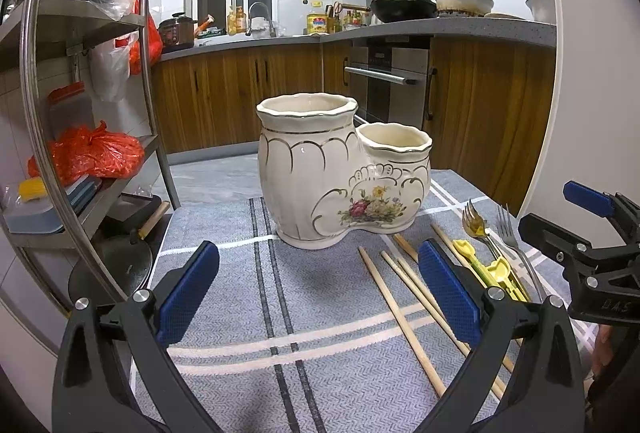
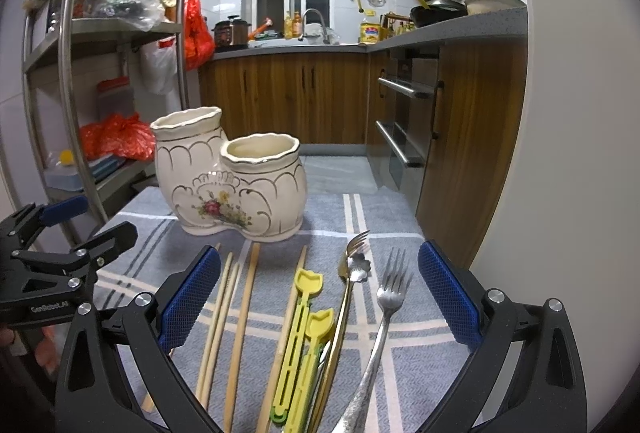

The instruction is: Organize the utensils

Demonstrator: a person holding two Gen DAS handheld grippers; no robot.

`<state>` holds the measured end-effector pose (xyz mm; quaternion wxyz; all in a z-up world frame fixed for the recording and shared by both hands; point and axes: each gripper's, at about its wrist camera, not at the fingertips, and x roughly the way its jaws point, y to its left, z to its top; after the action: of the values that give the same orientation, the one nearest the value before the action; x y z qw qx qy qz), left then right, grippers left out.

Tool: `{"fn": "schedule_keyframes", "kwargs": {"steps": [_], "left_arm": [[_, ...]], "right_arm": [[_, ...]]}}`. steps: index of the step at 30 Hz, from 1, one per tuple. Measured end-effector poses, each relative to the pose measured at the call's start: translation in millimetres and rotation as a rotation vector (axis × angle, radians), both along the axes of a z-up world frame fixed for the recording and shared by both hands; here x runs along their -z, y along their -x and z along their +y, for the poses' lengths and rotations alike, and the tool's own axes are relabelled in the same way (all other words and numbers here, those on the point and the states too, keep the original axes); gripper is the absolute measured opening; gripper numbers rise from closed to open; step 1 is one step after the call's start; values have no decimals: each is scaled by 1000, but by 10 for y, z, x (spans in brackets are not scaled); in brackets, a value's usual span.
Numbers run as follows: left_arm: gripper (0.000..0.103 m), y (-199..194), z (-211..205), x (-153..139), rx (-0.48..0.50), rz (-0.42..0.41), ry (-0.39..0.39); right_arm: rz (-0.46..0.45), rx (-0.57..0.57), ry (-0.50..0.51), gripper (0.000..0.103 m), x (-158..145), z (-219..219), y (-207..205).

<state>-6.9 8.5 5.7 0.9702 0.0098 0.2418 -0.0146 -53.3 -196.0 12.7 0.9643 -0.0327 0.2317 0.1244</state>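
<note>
Both grippers hover with fingers spread, holding nothing.
The ceramic holder (image 2: 230, 179) stands on the tabletop (image 1: 328, 313) (striped cloth); chopsticks (image 2: 240, 317), yellow clips (image 2: 304, 337) and forks (image 2: 384, 313) lie before it.

Your left gripper (image 1: 318, 291): fingers spread wide, holding nothing, level and low. Your right gripper (image 2: 319, 293): fingers likewise wide apart, empty, alongside the left.
</note>
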Motion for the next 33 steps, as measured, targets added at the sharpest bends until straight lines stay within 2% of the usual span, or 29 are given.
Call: {"fn": "schedule_keyframes", "kwargs": {"steps": [9, 11, 33], "left_arm": [[98, 8, 118, -30, -2, -3, 4], [98, -24, -51, 15, -4, -2, -4], [98, -25, -45, 14, -6, -2, -4]], "right_arm": [[-1, 1, 3, 98, 8, 12, 2], [-1, 1, 4, 98, 13, 14, 4], [-8, 3, 2, 98, 19, 10, 12]]}}
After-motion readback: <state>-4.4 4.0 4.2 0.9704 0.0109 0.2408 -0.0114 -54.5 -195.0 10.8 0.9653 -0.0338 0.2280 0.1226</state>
